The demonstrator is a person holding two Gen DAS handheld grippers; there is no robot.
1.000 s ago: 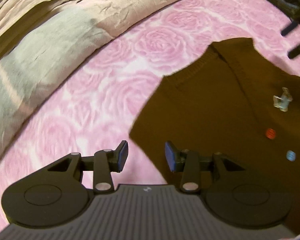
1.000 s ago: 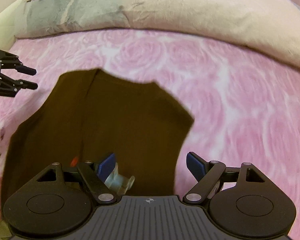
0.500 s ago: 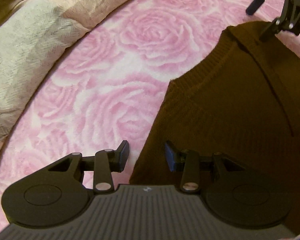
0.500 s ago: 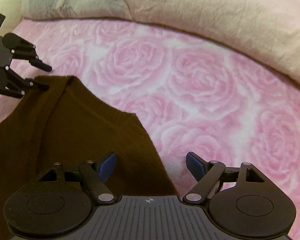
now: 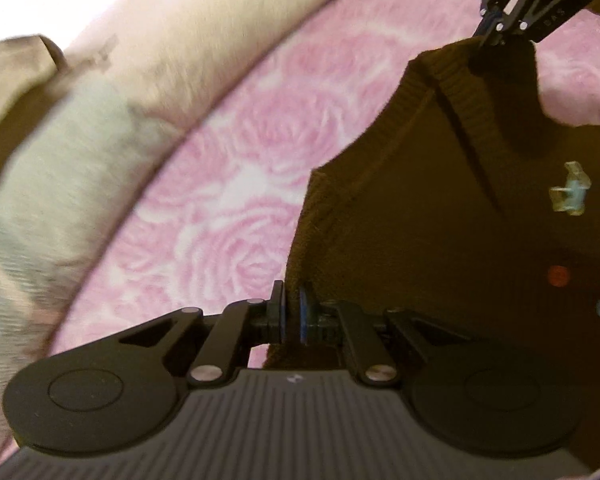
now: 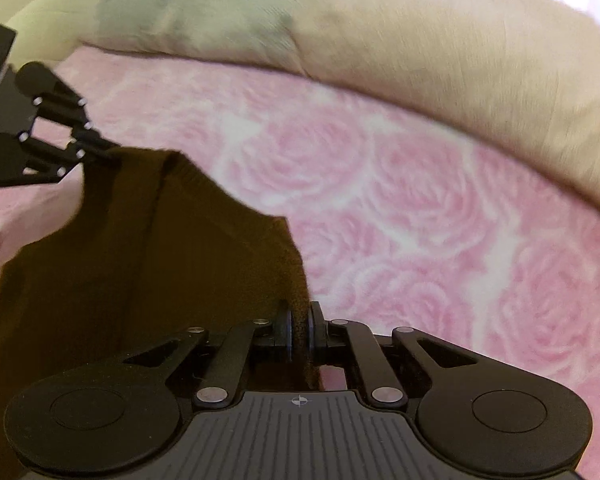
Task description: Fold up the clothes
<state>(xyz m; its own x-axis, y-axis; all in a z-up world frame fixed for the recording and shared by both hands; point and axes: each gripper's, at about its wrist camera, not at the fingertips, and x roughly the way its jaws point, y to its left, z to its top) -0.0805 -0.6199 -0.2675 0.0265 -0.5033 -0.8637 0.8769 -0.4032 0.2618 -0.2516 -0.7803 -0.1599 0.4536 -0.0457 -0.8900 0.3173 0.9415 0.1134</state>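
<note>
I am clamping my left gripper (image 5: 291, 314) on the edge of the brown knitted vest (image 5: 420, 240), its pads nearly together with the dark knit pinched between them at the lower centre of the left wrist view. I am also squeezing my right gripper (image 6: 299, 330) on the opposite edge of the same vest, jaws drawn close with a fold of fabric between them, low in the centre of the right wrist view. In each view the other gripper is showing in an upper corner, biting the vest by its shoulder.

The vest is lying on the pink rose-patterned bedspread (image 6: 420, 200), filling the right half of the left view and the lower left of the right view, below the beige bolster (image 6: 460, 60) running across the top.

I am judging the knit to be soft, light and stretchy, likely to sag between my two holds, so the ribbed shoulder edges seem the firmest places to be gripping. There is a small pale brooch (image 5: 571, 189) and coloured buttons (image 5: 559, 275) on its front, which I am keeping clear of. Its long axis is running from the shoulders down toward the hem, which is lying out of frame.
</note>
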